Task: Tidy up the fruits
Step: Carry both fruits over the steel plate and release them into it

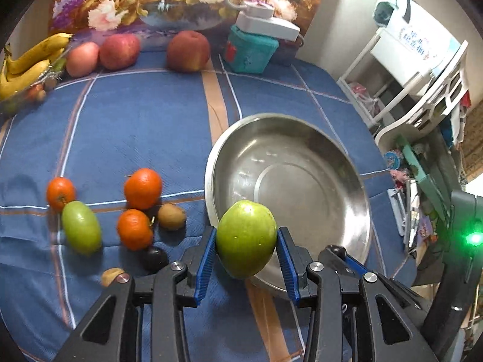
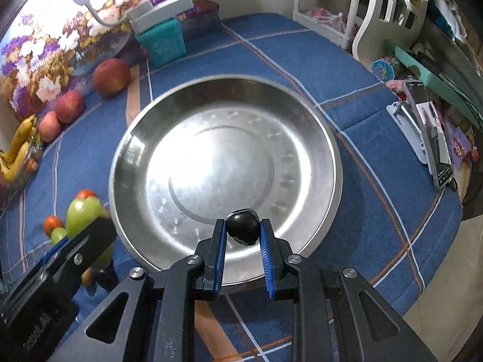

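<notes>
Both grippers hold fruit at the steel basin.

Left wrist view: the left gripper (image 1: pixel 246 242) is clamped on a green fruit (image 1: pixel 246 238), held over the near rim of the steel basin (image 1: pixel 347 163). On the blue checked cloth (image 1: pixel 135 120) to the left lie three tangerines (image 1: pixel 143 188), a second green fruit (image 1: pixel 81 227), a kiwi (image 1: pixel 171 216) and a dark plum (image 1: pixel 154 258); apples (image 1: pixel 187 50) and bananas (image 1: pixel 28 60) sit at the far edge.
Right wrist view: the right gripper (image 2: pixel 243 235) is clamped on a dark round fruit (image 2: pixel 242 230) above the basin's near inner wall; the left gripper shows at lower left beside the basin.
</notes>
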Demonstrator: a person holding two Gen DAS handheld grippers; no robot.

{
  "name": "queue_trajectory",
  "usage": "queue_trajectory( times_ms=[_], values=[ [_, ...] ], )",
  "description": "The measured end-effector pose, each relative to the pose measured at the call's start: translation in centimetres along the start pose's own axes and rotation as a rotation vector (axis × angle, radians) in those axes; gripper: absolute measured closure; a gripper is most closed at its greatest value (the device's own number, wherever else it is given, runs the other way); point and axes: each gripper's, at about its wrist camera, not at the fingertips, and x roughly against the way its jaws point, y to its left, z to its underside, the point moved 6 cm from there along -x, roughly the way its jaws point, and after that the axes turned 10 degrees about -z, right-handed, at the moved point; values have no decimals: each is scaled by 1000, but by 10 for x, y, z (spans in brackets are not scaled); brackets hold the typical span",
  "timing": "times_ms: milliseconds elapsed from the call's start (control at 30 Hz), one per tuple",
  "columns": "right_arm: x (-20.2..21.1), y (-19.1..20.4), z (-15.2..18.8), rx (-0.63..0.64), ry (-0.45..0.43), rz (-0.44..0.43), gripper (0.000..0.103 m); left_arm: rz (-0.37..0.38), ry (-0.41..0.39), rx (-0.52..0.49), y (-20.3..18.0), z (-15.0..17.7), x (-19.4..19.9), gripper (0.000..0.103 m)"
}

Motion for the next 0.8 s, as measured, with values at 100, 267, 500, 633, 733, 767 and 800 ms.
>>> queue_trajectory(
  times_ms=[100, 267, 500, 633, 733, 767, 800],
  values=[
    [-8, -4, 3, -13, 32, 3, 80, 15, 22, 12, 0, 2, -6, 60],
    [-9, -6, 5, -19, 41, -2, 80, 25, 9, 18, 2, 1, -3, 58],
    [-8, -2, 7, -13, 48, -16, 80, 39, -5, 25, 4, -2, 6, 48],
    [-8, -4, 7, -13, 47, -16, 75, 27, -1, 40, 10, -3, 6, 43],
    [-7, -3, 6, -11, 42, -15, 55, 10, 4, 48, 16, -3, 5, 39],
    [-6, -2, 6, -11, 40, -17, 51, 4, 7, 51, 17, -3, 4, 37],
    [-6, -2, 5, -11, 39, -18, 49, -1, 11, 57, 20, -3, 4, 34]
  ],
)
